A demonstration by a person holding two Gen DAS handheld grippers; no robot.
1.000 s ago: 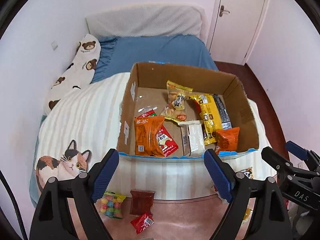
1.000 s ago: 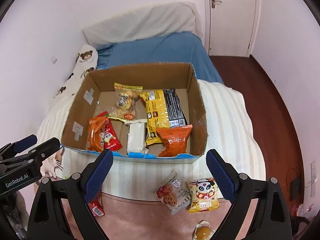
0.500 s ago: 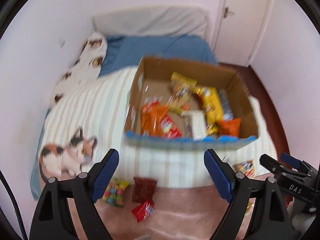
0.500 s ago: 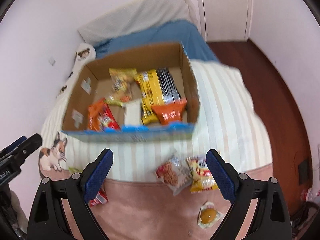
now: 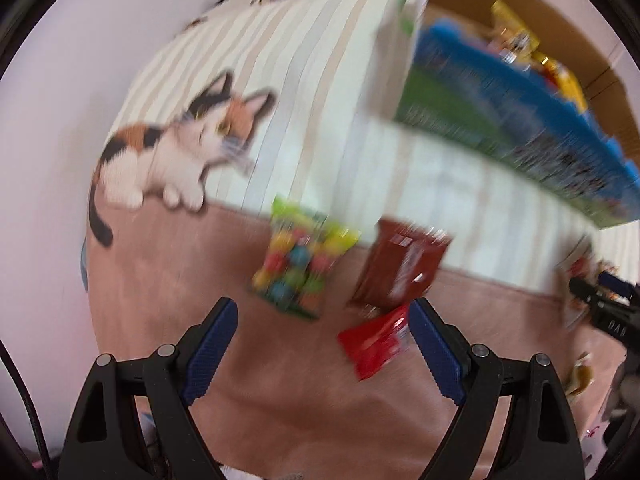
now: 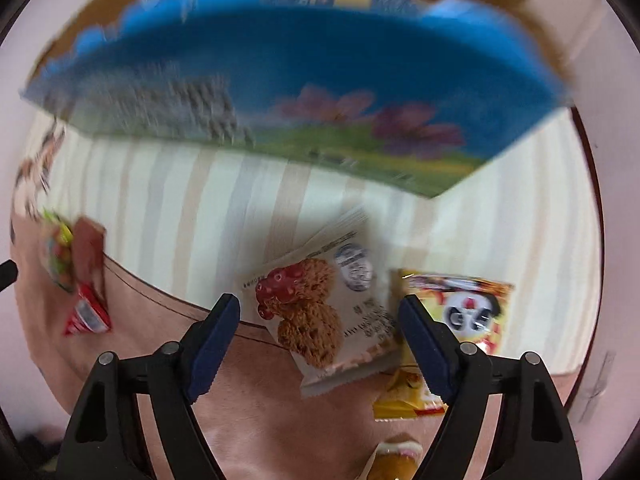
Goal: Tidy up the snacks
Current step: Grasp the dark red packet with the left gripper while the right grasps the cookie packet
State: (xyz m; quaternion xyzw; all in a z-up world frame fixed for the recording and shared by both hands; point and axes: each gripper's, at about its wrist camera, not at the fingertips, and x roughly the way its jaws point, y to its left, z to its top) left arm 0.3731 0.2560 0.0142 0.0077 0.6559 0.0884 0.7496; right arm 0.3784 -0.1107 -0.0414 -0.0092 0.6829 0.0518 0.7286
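Cookie packet (image 6: 320,316) between closing right gripper (image 6: 318,320) pads, untouched; left gripper (image 5: 322,330) wide, empty.

Between the right claw's (image 6: 320,328) closing jaws lies the cookie packet (image 6: 324,316); the panda packet (image 6: 468,312) sits just right, seemingly underlapping it, and the box (image 6: 320,92) stands beyond both.
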